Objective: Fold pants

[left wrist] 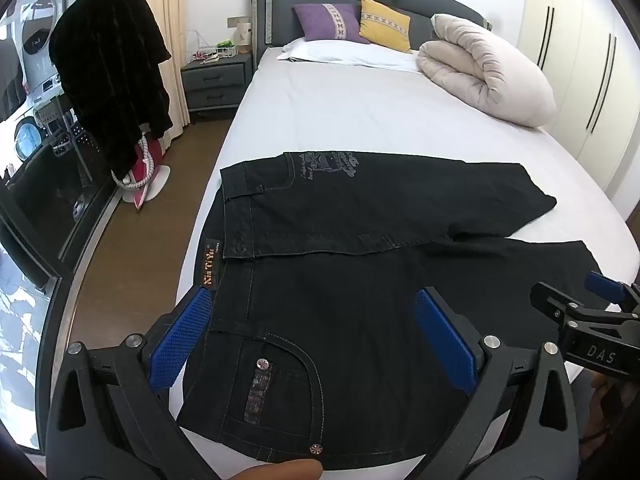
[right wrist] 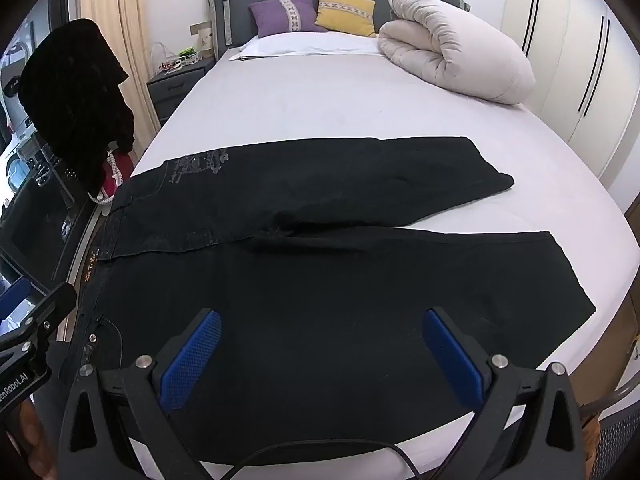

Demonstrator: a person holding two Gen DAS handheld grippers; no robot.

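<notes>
Black pants (left wrist: 344, 288) lie flat across the near end of the white bed (left wrist: 352, 116), waistband to the left, both legs spread to the right in a shallow V. They also show in the right wrist view (right wrist: 328, 280). My left gripper (left wrist: 316, 312) is open, hovering over the waist and back pocket, holding nothing. My right gripper (right wrist: 320, 332) is open above the near leg, empty. The right gripper also shows at the right edge of the left wrist view (left wrist: 592, 300).
A rolled beige duvet (left wrist: 484, 68) and purple and yellow cushions (left wrist: 352, 24) lie at the head of the bed. A dark garment (left wrist: 108, 76) hangs left of the bed above the wood floor. A nightstand (left wrist: 216, 80) stands by the headboard. Wardrobe doors (left wrist: 580, 60) line the right.
</notes>
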